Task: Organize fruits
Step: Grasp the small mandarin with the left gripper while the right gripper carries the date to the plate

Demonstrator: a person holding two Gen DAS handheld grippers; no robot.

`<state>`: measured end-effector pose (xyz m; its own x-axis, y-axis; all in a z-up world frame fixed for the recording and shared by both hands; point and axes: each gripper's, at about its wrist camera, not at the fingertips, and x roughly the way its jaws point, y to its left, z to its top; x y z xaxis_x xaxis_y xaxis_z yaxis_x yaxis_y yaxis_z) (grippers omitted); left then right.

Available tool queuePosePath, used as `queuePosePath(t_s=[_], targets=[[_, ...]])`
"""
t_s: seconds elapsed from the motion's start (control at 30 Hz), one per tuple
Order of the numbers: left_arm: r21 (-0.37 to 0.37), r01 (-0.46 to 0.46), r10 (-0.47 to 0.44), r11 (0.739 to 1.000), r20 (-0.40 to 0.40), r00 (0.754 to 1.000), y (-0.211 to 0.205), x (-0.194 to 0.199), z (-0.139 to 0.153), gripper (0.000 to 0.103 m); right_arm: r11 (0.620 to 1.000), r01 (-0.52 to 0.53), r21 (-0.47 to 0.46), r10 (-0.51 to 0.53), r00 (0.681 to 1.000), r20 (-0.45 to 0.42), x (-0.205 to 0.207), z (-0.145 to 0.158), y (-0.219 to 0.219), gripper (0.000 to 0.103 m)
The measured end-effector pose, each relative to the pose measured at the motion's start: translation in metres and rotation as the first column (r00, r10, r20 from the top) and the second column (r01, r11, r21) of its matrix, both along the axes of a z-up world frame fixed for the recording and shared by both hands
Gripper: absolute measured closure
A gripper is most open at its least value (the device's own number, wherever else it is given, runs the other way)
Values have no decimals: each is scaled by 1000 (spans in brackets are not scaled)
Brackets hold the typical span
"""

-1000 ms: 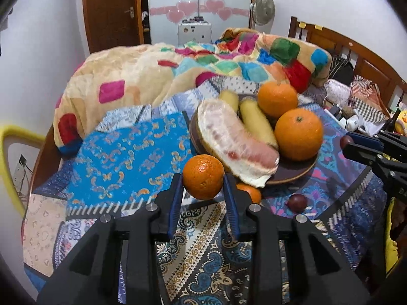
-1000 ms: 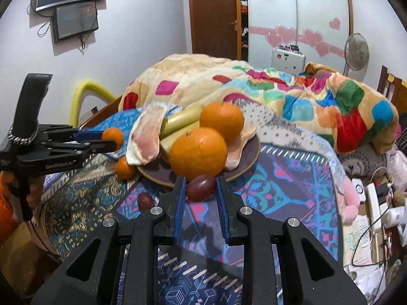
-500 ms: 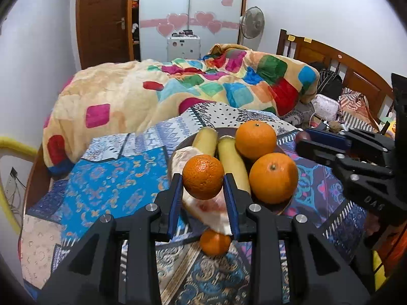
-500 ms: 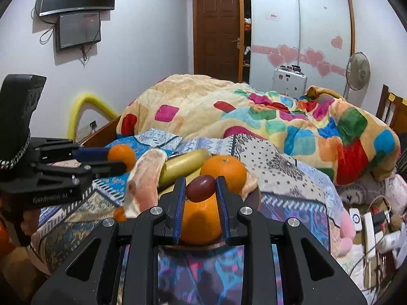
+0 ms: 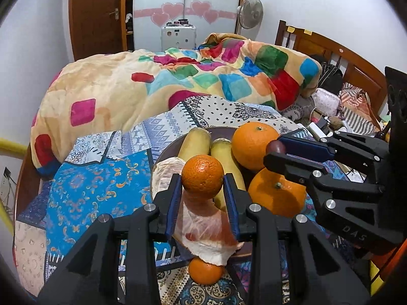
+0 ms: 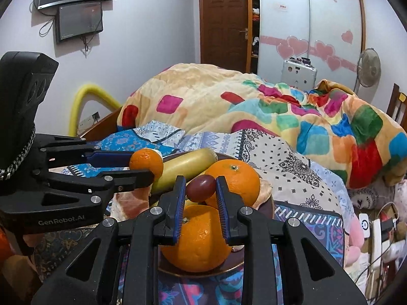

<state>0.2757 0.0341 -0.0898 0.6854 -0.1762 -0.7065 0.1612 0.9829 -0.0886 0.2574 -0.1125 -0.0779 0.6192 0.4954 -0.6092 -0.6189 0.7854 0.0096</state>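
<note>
In the left wrist view the plate (image 5: 223, 130) shows only its far rim, and a small orange (image 5: 205, 270) below is partly covered by pomelo peel (image 5: 203, 228). Bedside clutter (image 6: 381, 228) is indistinct.

White lettering "GenRobot.AI" marks the left gripper (image 6: 146, 167) body — "DAS" the right gripper (image 5: 273, 151).

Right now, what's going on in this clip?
A person with two handheld grippers is gathering fruit onto a brown plate. The left gripper is shut on a small orange, held above the pomelo segment. The right gripper is shut on a dark red grape over the big oranges. Another small orange lies off the plate.
</note>
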Motion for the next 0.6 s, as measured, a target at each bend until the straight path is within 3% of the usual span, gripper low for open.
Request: queuePosePath(t_s=[0.33,0.6], targets=[[13,15,-15,1000,20,1000,-5,-4,7,69,1000,6,-4,-6,1000,-2,3,0,-1,75],[10,1,-2,1000,51,999,-2,-24,24,69,999,24,23,-25,999,27,-12,18,-13,74]])
